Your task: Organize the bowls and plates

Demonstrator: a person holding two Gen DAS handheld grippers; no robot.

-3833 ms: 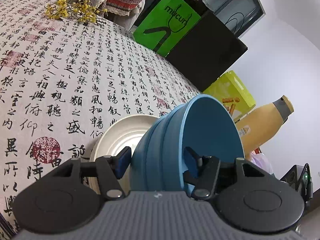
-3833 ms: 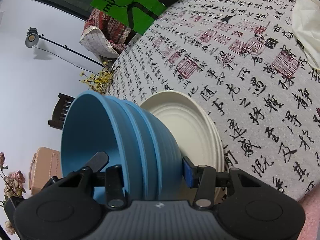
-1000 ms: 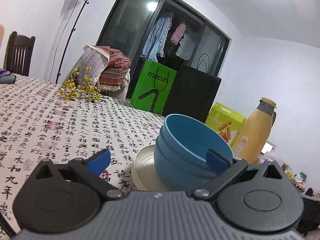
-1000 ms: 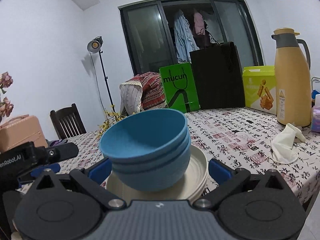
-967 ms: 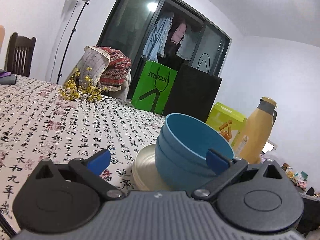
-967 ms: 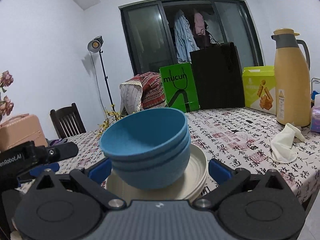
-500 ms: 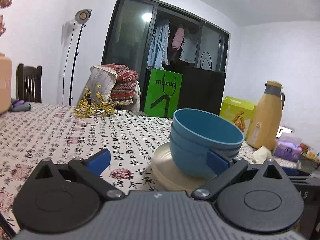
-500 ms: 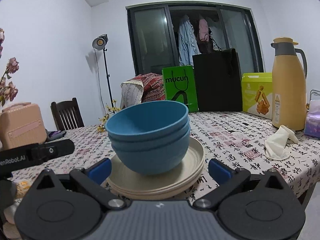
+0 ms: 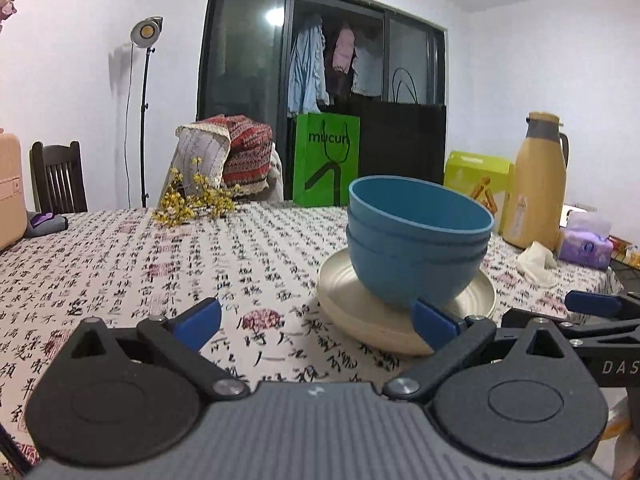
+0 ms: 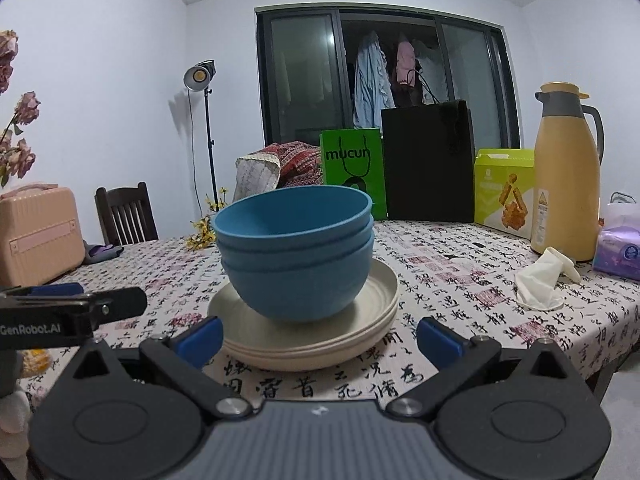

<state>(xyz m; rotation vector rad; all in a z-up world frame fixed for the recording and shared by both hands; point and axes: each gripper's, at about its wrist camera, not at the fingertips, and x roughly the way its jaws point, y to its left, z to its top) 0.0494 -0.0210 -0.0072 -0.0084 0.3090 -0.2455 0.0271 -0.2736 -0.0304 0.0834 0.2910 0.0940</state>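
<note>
Here: my right gripper [image 10: 318, 338] and left gripper [image 9: 316, 320], both spread wide, empty. Directly ahead of the right one, nested blue bowls [image 10: 296, 252] sit on stacked cream plates [image 10: 360, 332].

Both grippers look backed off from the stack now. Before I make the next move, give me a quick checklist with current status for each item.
1. Left gripper open and holding nothing: ok.
2. Right gripper open and holding nothing: ok.
3. Blue bowls nested upright on the cream plates: ok, though they sit slightly off-centre.
4. Plates stacked flat on the tablecloth: ok.
5. Number of plates in the stack: cannot tell exactly; several rims show.
6. Other dishes left to sort: cannot tell; none shows in either view, only a thermos, a crumpled glove and a tissue pack.
</note>
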